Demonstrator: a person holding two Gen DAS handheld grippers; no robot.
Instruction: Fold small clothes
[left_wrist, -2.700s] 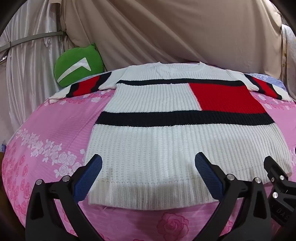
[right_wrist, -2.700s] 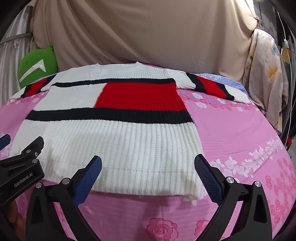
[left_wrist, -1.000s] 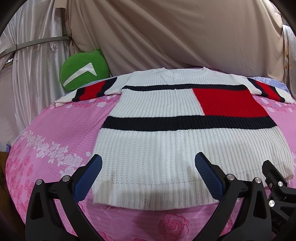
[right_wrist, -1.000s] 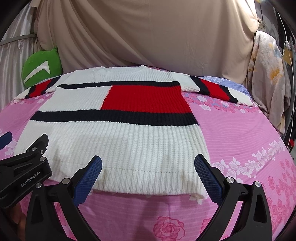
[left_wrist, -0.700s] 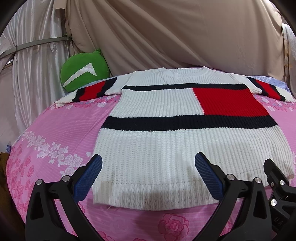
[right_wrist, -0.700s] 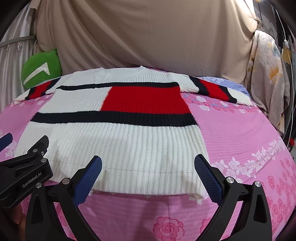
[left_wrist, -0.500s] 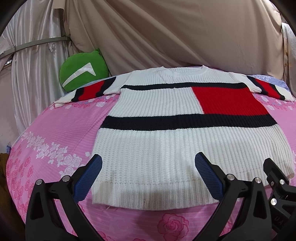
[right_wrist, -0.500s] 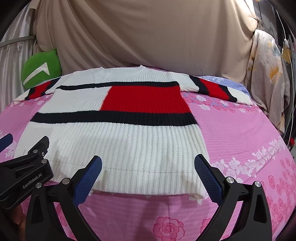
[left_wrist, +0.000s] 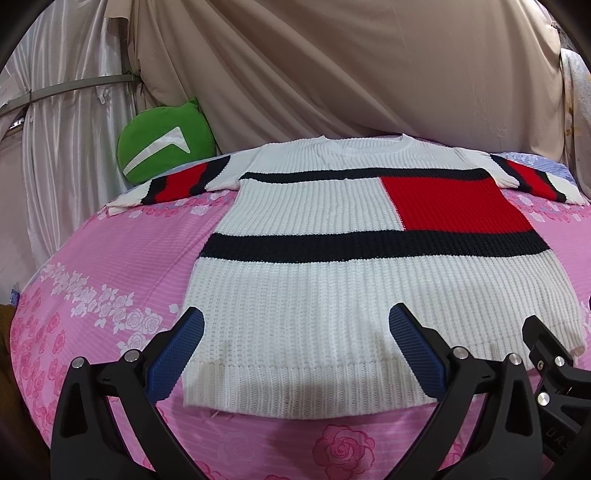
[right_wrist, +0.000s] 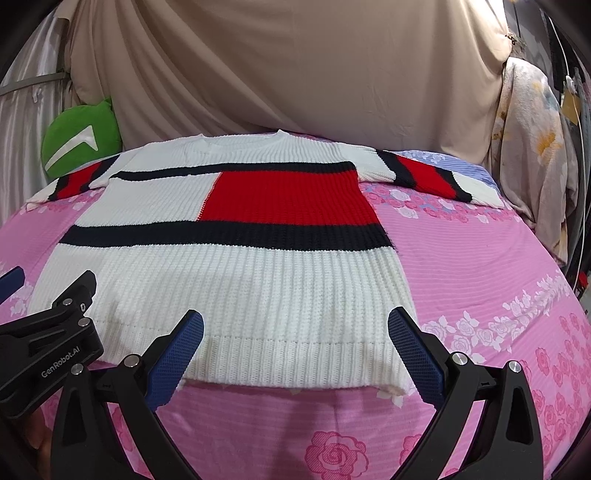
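Note:
A white knit sweater with black bands and a red block lies flat, front up, on the pink floral bed sheet, both sleeves spread out. It also shows in the right wrist view. My left gripper is open and empty, hovering at the sweater's hem near its left corner. My right gripper is open and empty at the hem near the right corner. Each gripper's body shows at the edge of the other's view.
A green round cushion sits at the back left by the left sleeve. Beige drapes hang behind the bed. A floral cloth hangs at the right. The bed's near edge is right under the grippers.
Both grippers have drifted very slightly; the sweater has not moved and both stay open.

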